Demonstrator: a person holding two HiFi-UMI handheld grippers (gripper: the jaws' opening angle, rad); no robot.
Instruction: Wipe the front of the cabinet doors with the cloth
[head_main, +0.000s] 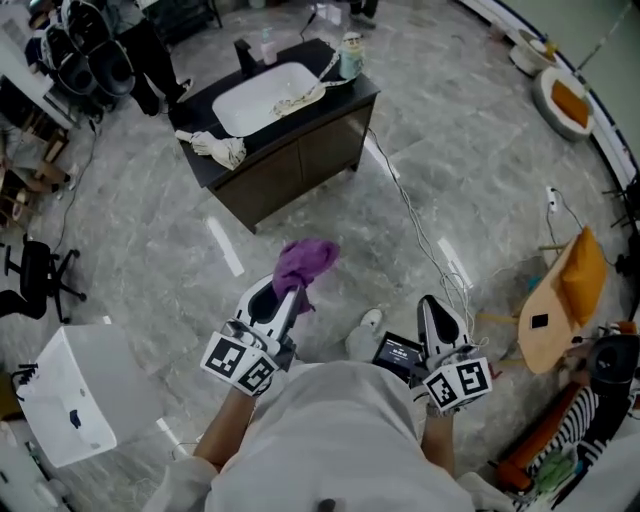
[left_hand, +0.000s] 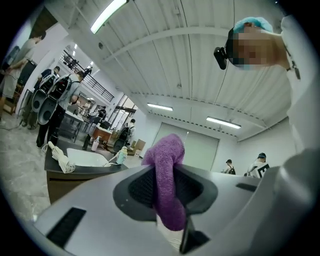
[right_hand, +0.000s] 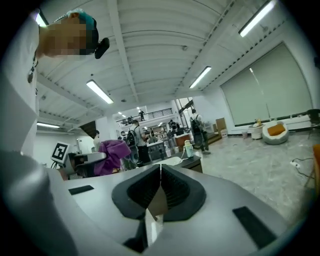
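The purple cloth (head_main: 304, 262) is pinched between the jaws of the left gripper (head_main: 288, 298), and its loose end bunches up past their tips, near the person and well apart from the cabinet doors (head_main: 300, 165). Just to the right, the right gripper (head_main: 438, 312) has its jaws pressed together and holds nothing. The dark cabinet stands far on the grey floor (head_main: 460, 140), with a white sink (head_main: 262, 95) in its top.

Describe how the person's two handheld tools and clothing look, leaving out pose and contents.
The left tool and right tool are white tapered shells with black ribbed pads lining the jaws. Each carries a marker cube printed with black-and-white squares. The person wears a white top.
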